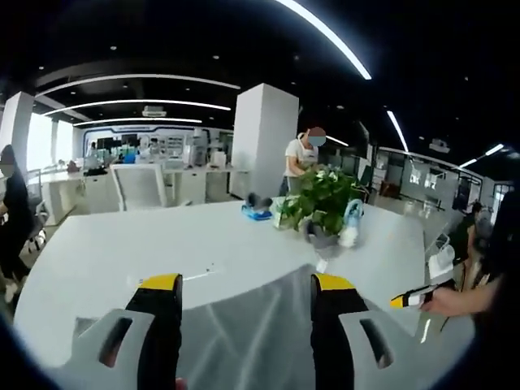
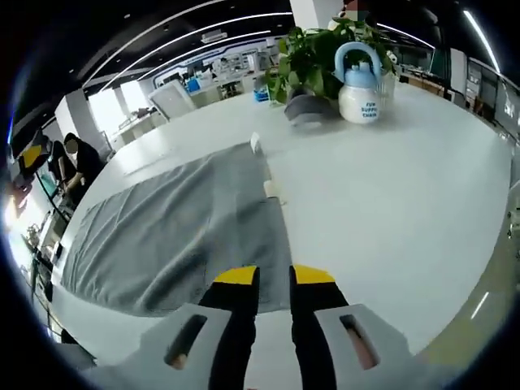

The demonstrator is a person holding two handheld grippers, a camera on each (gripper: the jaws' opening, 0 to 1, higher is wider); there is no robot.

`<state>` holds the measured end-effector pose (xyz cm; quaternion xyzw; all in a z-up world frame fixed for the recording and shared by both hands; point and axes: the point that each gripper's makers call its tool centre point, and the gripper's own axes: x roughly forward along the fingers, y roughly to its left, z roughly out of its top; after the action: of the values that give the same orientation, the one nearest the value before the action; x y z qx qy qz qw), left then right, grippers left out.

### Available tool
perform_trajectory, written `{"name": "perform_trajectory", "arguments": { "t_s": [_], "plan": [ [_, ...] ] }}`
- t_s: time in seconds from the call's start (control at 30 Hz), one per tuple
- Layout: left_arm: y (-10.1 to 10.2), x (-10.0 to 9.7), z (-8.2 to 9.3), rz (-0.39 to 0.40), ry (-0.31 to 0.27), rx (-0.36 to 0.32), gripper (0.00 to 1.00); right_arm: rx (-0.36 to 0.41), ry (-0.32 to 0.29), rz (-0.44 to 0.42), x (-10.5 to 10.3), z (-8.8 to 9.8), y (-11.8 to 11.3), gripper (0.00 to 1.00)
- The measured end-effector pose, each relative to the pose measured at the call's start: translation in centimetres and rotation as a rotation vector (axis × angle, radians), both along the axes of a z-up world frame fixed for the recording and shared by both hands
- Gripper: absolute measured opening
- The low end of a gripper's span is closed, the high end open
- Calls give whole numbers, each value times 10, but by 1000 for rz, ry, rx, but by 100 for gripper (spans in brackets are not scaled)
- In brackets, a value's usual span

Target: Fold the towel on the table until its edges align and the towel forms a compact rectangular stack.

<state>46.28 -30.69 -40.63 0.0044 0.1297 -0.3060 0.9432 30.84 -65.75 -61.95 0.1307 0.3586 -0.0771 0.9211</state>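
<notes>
A grey towel (image 2: pixel 179 227) lies spread flat on the white table (image 2: pixel 390 203). My right gripper (image 2: pixel 275 278) is at the towel's near right corner. Its yellow-tipped jaws are drawn close together, with the towel's edge running in between them. My left gripper (image 1: pixel 247 283) hovers low over the towel (image 1: pixel 244 317), and its jaws stand wide apart with cloth showing between them. In the left gripper view the right gripper (image 1: pixel 410 299) comes in from the right, held by a hand (image 1: pixel 455 301).
A potted plant (image 1: pixel 321 203) and a white watering can (image 2: pixel 361 89) with a blue handle stand past the towel. Small white scraps (image 2: pixel 272 189) lie by the towel's edge. An office chair (image 1: pixel 140 185) stands at the far side. People stand or sit around the table.
</notes>
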Motion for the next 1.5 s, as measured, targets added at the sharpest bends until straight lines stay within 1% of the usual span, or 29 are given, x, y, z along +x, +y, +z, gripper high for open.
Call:
{"name": "perform_trajectory", "arguments": {
  "t_s": [0.07,0.13,0.17,0.23,0.3,0.33,0.4,0.47,0.53,0.57,0.6,0.63,0.77,0.9,0.97,1.0,1.13,1.27,1.33,1.5],
  "plan": [
    [-8,4,2,-13,-4,-1,65,3,13,1,2,-5,0,12],
    [-16,9,3,-30,-9,4,65,11,39,10,2,-13,4,14],
    [-22,12,3,-41,-10,11,65,31,65,21,2,-20,8,16],
    [-31,17,3,-60,-12,17,65,33,73,26,3,-24,10,18],
    [-37,22,3,-72,-13,19,65,7,93,40,2,-27,11,18],
    [-42,25,3,-81,-16,21,65,-9,92,41,3,-26,10,18],
    [-49,30,4,-91,-21,22,65,-24,104,40,2,-28,9,17],
    [-57,35,4,-100,-22,18,65,-38,130,38,0,-32,7,16],
    [-65,38,3,-109,-18,12,64,-51,136,40,0,-33,6,14],
    [-68,39,3,-114,-17,9,64,-76,144,42,0,-34,2,13],
    [-76,42,1,-129,-16,9,64,-109,160,44,-2,-35,-1,12],
    [-80,43,1,-135,-15,13,64,-123,166,48,-3,-35,-2,11],
    [-99,52,1,-161,-23,21,62,-98,170,54,-2,-38,0,11],
    [-122,60,3,-189,-22,10,61,-99,180,60,-3,-40,1,11],
    [-131,63,3,-205,-29,18,60,-77,179,43,-4,-41,-1,11],
    [-139,62,4,-216,-37,21,60,-67,174,40,-4,-41,-1,11],
    [-159,64,-1,-250,-36,39,60,-53,169,26,-5,-41,-1,9],
    [-176,66,-10,-283,-35,61,57,-50,167,25,-5,-40,-1,8],
    [-187,67,-13,-298,-35,68,56,-54,167,24,-5,-40,-2,8],
    [-208,75,-18,-324,-39,73,56,-68,168,26,-5,-40,-3,5]
  ]
}}
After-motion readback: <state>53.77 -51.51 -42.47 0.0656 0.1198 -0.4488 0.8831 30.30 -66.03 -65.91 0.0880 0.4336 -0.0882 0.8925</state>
